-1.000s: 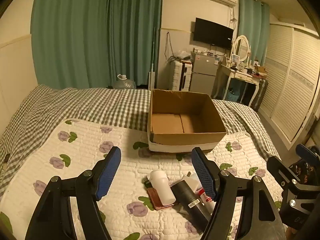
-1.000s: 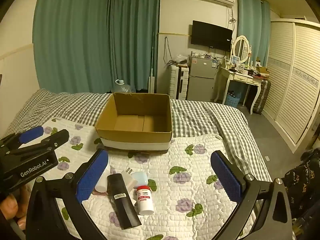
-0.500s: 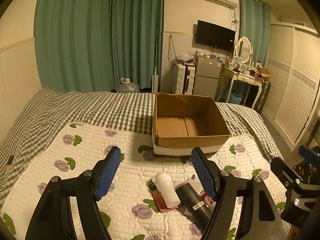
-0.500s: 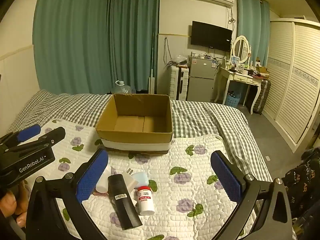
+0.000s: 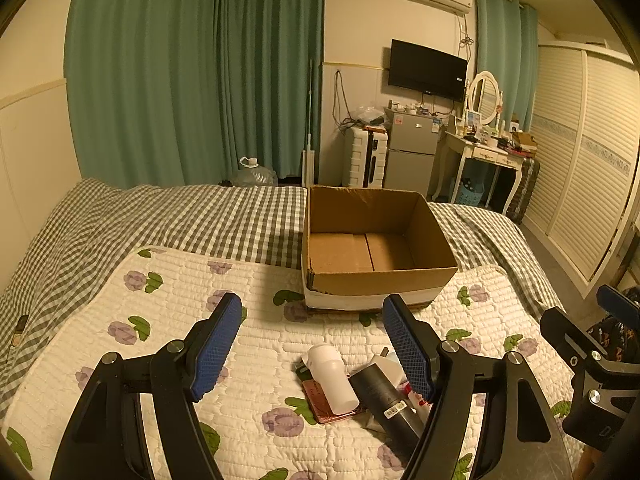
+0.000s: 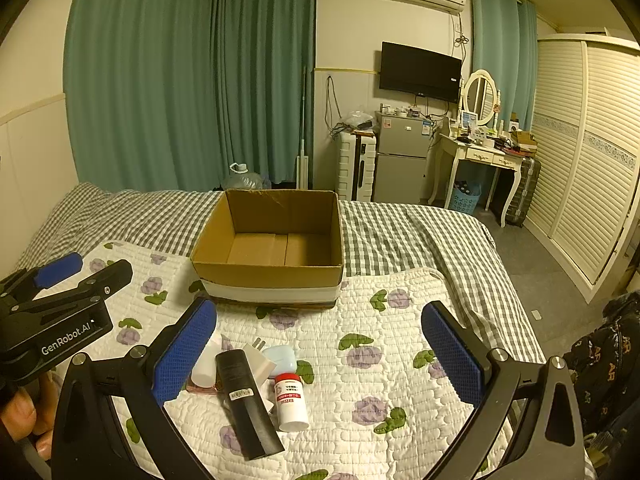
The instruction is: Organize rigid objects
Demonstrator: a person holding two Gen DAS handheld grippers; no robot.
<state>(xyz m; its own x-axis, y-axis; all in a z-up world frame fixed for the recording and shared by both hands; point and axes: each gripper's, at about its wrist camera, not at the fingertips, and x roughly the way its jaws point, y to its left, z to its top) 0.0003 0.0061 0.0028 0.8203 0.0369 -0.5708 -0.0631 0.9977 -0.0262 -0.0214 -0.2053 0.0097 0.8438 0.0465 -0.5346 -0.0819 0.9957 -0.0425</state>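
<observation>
On bed (image 5: 160, 216): cardboard box (image 6: 276, 248) empty, mouth up, ready for filling. Near it, heap: black tube (image 6: 248, 400), white bottle (image 6: 291, 402), white cup (image 5: 332, 376). Left claw (image 5: 312, 350), right claw (image 6: 320, 354) both spread, hovering over heap, holding nothing, likely before first pick.

Both fisheye views look forward and slightly down along their own fingers, from above the near end of the bed, toward the far wall. Ahead of each tool, both share the cardboard box (image 5: 376, 248) (image 6: 272, 248) and, nearer, the small-item pile (image 5: 360, 388) (image 6: 256, 380). The left gripper (image 6: 60, 280) enters the right view's left edge; the right gripper (image 5: 600, 340) enters the left view's right edge.
</observation>
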